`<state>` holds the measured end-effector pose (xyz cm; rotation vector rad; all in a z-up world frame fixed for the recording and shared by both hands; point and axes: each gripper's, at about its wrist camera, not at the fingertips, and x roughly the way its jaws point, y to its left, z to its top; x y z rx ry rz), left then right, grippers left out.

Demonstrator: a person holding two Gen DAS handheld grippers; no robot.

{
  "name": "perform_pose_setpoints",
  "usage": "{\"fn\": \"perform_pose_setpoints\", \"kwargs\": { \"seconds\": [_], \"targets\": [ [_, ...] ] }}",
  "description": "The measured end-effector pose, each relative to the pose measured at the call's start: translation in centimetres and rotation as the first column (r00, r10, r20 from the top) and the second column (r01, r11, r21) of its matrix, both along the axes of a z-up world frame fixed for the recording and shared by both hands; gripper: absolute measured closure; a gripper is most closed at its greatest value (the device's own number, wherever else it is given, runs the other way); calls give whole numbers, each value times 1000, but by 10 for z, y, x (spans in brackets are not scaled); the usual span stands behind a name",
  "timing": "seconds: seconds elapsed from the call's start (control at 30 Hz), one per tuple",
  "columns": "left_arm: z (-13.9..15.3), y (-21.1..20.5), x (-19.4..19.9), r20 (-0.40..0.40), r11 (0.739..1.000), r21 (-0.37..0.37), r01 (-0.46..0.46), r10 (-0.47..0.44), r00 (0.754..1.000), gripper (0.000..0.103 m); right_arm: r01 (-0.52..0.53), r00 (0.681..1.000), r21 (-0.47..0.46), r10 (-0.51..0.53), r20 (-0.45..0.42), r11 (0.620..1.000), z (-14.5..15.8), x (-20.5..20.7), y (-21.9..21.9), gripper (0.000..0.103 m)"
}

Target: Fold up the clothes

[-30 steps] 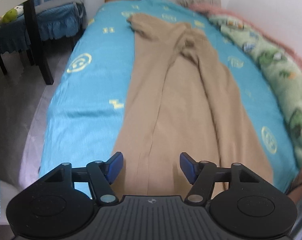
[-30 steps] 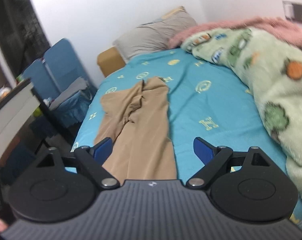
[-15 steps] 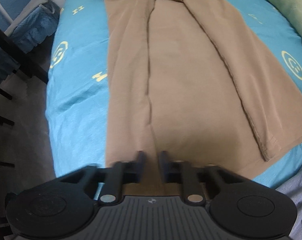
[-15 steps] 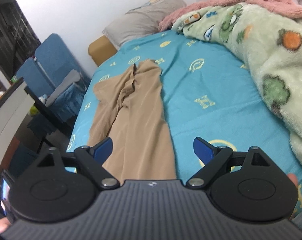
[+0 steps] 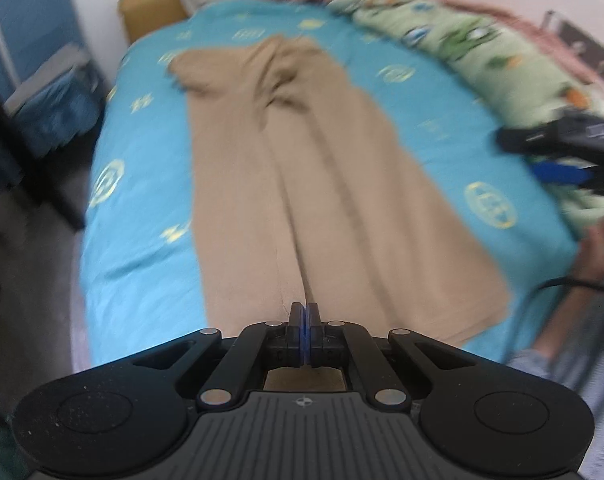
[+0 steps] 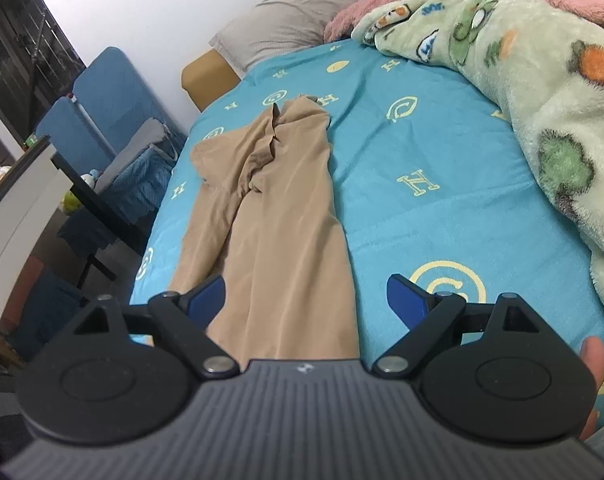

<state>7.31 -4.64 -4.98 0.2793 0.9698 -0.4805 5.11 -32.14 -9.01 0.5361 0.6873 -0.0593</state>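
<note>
Tan trousers [image 5: 302, 160] lie lengthwise on the turquoise bed sheet [image 5: 142, 240], waist toward the far pillow. My left gripper [image 5: 303, 314] is shut at the near hem, pads pressed together on a pinch of tan cloth, with a crease running up to them. This view is motion-blurred. In the right wrist view the trousers [image 6: 282, 220] stretch away from me, and my right gripper [image 6: 305, 298] hovers open over their near right leg with nothing gripped. The right gripper [image 5: 561, 172] also shows at the right edge of the left wrist view.
A green plush blanket [image 6: 541, 80] with a pink edge is heaped along the bed's right side. A grey pillow [image 6: 294, 20] lies at the head. Blue chairs [image 6: 114, 120] and a dark table [image 6: 94, 200] stand left of the bed. A fingertip [image 6: 593, 360] shows beside the right gripper.
My left gripper came down to the trouser hem, closed on it, then rose and tipped up so more of the bed shows. The right gripper stayed open and barely shifted.
</note>
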Motion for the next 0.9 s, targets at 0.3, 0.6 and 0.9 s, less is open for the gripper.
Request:
{"fn": "perform_pose_setpoints", "kwargs": {
  "seconds": [0.3, 0.6, 0.9],
  "targets": [
    [-42, -19, 5, -86, 990, -139, 41, -53, 995, 75, -13, 994, 109, 24, -105, 994, -21, 12, -8, 14],
    [-46, 58, 28, -202, 882, -326, -340, 286, 937, 26, 46, 966, 351, 48, -253, 935, -59, 21, -22, 15],
    [-82, 102, 54, -438, 725, -268, -635, 495, 750, 25, 105, 928, 362, 39, -370, 926, -80, 24, -25, 31]
  ]
}}
